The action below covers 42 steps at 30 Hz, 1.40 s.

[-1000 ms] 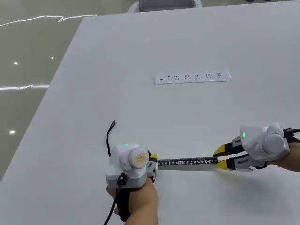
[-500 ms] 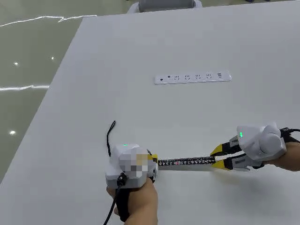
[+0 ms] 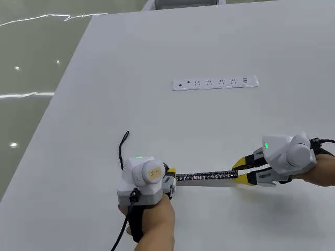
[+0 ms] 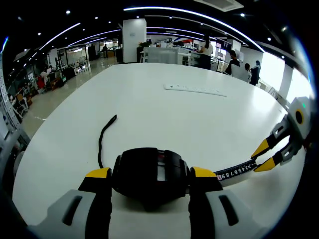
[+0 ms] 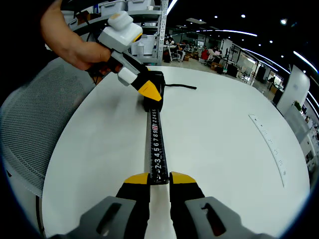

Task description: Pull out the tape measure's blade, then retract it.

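**Tape measure (image 4: 149,162) blade drawn shorter between my jaws**

Compared with a second before, less of the blade (image 3: 204,177) showed between my two grippers: my right gripper (image 3: 238,171) stood nearer to the case, and the numbered strip between us was shorter. The whole picture had also slid a little in the head view, so the power strip (image 3: 215,82) sat slightly higher in it without having moved on the table (image 3: 157,63).

My left gripper (image 4: 151,173) held the black case of the tape measure, one yellow-tipped jaw pressed to each side of it, spread about as wide as the case. The case rested on the white table near its front edge, and its black strap (image 4: 103,137) lay loose on the table beyond it.

My right gripper's jaws were nearly together, pinching the blade's free end between their yellow tips. The blade ran straight and taut from there to the case, just above the table.
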Each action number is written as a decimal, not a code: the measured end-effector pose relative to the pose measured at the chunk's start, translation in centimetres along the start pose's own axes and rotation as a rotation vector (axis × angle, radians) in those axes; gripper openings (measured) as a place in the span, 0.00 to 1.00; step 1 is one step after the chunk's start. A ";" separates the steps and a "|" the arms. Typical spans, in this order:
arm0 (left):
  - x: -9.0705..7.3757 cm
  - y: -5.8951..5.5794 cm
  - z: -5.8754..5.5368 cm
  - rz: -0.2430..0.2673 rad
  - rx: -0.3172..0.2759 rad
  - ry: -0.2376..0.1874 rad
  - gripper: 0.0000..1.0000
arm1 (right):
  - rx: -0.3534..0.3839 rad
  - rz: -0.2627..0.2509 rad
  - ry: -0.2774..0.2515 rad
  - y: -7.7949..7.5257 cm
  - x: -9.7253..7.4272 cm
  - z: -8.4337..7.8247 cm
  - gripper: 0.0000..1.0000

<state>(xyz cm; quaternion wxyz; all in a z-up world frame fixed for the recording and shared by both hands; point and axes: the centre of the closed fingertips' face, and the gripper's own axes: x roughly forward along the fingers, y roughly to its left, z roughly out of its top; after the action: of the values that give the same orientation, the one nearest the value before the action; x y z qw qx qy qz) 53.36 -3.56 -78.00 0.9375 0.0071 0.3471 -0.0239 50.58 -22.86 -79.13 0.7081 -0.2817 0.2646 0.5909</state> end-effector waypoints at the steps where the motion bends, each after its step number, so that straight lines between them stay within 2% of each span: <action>1: 0.0 0.0 0.0 0.000 -0.001 0.000 0.59 | -0.001 0.000 0.000 0.0 0.0 0.0 0.14; 42: 0.1 0.0 -0.1 -0.012 -0.008 0.015 0.59 | -0.008 0.009 -0.003 0.2 1.0 0.9 0.14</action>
<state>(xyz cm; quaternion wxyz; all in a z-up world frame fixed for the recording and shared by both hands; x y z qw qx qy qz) 53.35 -3.54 -78.14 0.9347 0.0016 0.3543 -0.0280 50.63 -21.46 -79.21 0.7047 -0.2822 0.2625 0.5957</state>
